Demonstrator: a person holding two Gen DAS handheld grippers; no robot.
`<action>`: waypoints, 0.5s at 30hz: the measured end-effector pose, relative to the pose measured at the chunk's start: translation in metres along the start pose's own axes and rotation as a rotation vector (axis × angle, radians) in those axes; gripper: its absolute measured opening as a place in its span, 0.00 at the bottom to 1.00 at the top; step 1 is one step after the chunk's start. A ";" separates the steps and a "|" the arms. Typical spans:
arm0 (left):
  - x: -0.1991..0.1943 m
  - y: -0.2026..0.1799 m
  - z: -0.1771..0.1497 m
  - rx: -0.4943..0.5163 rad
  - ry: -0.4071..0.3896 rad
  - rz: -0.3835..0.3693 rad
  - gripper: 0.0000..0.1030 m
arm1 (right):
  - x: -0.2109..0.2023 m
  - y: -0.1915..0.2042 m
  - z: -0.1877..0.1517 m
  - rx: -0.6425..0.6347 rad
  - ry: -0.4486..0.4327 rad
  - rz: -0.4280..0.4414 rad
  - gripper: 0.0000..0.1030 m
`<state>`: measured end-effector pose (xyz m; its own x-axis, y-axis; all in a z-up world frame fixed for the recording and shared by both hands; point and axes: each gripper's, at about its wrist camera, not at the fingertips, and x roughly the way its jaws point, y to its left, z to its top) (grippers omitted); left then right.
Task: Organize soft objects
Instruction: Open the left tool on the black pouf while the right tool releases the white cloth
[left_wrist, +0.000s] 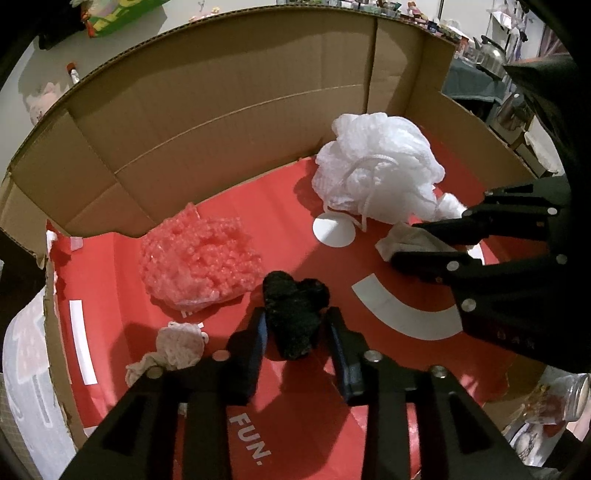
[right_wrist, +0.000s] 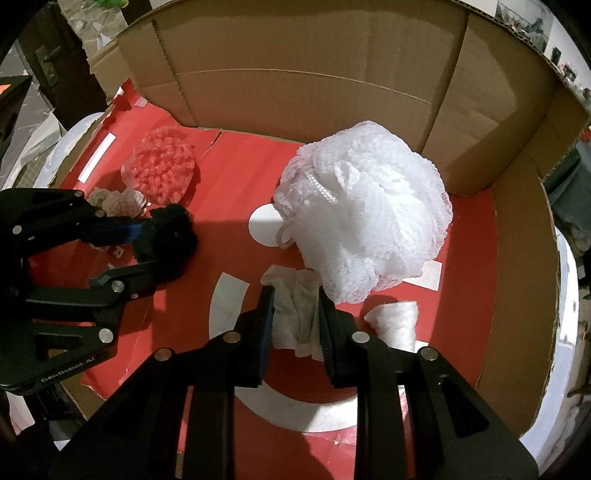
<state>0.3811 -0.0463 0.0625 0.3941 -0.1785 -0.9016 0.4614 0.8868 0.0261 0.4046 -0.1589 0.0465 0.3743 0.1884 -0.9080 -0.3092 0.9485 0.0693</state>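
The left tool (left_wrist: 295, 325) stands released astride a black fuzzy pompom (left_wrist: 295, 314), its fingers just beside the fluff on either side without pressing it; the pompom rests on the red printed floor of the cardboard box (left_wrist: 229, 103). The right tool (right_wrist: 295, 321) is clenched on a crumpled white cloth (right_wrist: 295, 314), pinched between both pads. Beyond that cloth lies a white mesh bath pouf (right_wrist: 365, 221), touching it. A pink bubble-wrap wad (left_wrist: 195, 262) sits near the pompom, and a cream crocheted piece (left_wrist: 177, 347) lies beside the left tool.
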 end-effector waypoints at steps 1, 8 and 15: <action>0.000 0.000 0.000 -0.002 -0.001 0.001 0.40 | 0.000 0.001 0.000 -0.003 -0.001 0.000 0.22; -0.005 0.007 -0.008 -0.006 -0.024 -0.008 0.50 | -0.002 -0.001 -0.002 0.004 -0.004 0.006 0.23; -0.023 0.016 -0.021 -0.032 -0.059 -0.019 0.56 | -0.016 0.001 -0.007 -0.010 -0.055 0.005 0.64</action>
<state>0.3628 -0.0189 0.0746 0.4318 -0.2190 -0.8750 0.4437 0.8961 -0.0053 0.3924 -0.1630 0.0587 0.4205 0.2071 -0.8834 -0.3195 0.9450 0.0694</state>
